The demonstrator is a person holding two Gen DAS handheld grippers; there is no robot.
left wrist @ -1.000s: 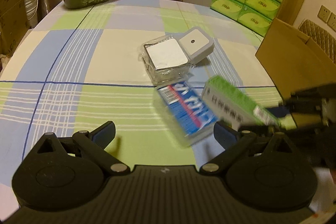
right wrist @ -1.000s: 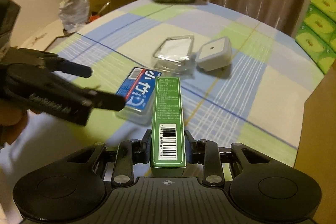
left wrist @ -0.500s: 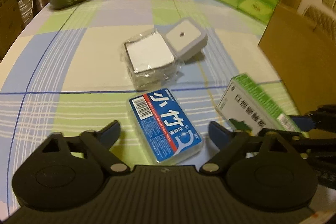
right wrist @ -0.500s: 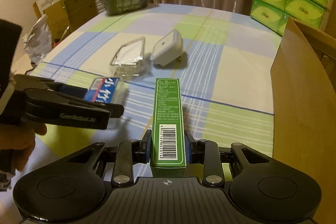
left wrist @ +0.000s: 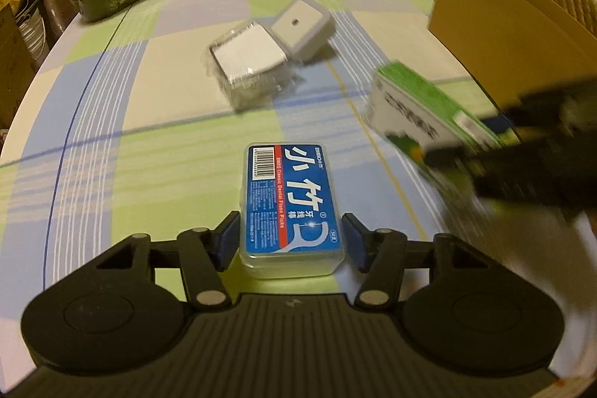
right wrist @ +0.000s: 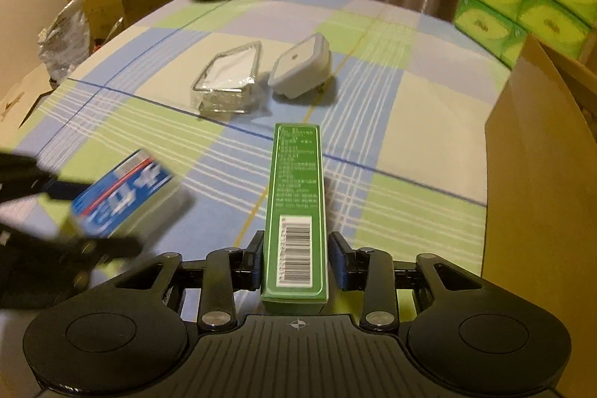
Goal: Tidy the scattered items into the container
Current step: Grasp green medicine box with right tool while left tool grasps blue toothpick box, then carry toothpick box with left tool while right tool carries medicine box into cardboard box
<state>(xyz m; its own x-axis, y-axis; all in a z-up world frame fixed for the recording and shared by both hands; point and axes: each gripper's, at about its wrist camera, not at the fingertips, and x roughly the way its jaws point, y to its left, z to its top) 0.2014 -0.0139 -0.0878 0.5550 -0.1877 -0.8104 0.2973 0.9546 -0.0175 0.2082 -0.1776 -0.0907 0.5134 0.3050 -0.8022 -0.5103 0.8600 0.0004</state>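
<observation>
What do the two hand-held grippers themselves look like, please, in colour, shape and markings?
The left hand-held gripper and the right hand-held gripper look alike: matte black plastic bodies with a ribbed centre panel, two round discs at the sides, angled linkage arms with silver pivot screws, and blue pads on the fingertips. A small crosshair mark sits at the panel's front edge. No cables or sleeves show.

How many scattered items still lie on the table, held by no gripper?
2: the clear plastic box with a white insert and the white square plug adapter beside it, mid-table on the checked tablecloth. Others may be hidden outside these views.
</observation>
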